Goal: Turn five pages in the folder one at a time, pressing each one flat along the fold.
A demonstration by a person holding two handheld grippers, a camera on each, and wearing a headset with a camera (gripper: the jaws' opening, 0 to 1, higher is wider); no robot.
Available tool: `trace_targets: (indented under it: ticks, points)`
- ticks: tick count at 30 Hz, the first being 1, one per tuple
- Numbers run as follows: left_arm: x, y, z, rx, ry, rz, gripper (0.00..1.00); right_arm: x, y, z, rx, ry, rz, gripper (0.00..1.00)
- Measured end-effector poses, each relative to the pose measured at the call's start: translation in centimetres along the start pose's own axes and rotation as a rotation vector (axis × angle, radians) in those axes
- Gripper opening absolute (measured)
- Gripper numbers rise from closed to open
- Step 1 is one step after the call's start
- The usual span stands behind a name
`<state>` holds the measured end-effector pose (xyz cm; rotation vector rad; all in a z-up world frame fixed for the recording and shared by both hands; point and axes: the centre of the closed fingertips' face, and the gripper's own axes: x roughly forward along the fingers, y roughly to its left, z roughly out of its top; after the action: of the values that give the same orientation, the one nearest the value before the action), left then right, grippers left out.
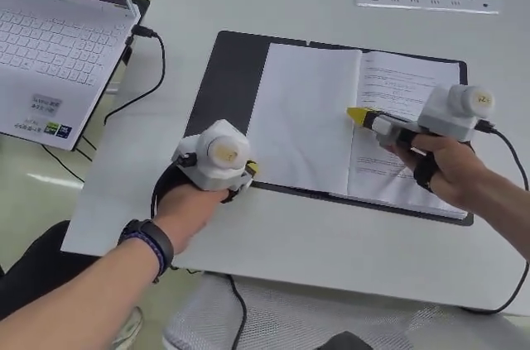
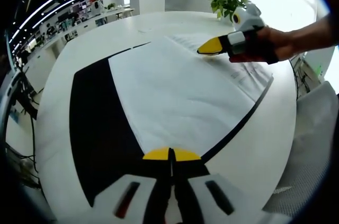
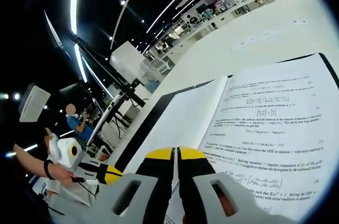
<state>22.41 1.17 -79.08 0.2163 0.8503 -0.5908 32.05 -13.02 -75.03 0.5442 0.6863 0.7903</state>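
The folder (image 1: 232, 69) lies open on the worktop (image 1: 273, 2), mid-frame in the head view. Its fold (image 1: 354, 135) runs top to bottom between a blank page (image 1: 302, 110) on the left and a printed page (image 1: 406, 85) on the right. The right hand-held gripper (image 1: 358, 115), jaws closed on nothing, points left with its yellow tips at the fold, so it is the nearer one for pressing. The left hand-held gripper (image 1: 250, 168), also closed and empty, sits at the folder's lower edge by the blank page's lower-left corner. The left gripper view looks across the page at the right tips, low over the paper; whether they touch it I cannot tell. The right gripper view shows the fold leading away toward the upper right.
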Motion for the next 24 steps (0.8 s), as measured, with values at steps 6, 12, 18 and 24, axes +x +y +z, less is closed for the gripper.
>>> trace_targets:
  ticks: [6,12,18,24]
  points:
    - [0.0,0.0,-0.1,0.005,0.008,-0.001,0.00,0.7,-0.7,-0.1,0.003,0.005,0.005,0.00]
    - [0.1,0.0,-0.1,-0.007,0.006,0.003,0.00,1.3,-0.9,0.3,0.041,-0.021,0.020,0.00]
    - [0.0,0.0,-0.2,-0.005,0.004,0.003,0.00,1.9,-1.5,1.1,0.049,-0.043,0.011,0.00]
    - [-0.1,0.0,-0.2,-0.007,-0.005,0.014,0.00,2.4,-1.9,1.7,0.058,-0.072,-0.001,0.00]
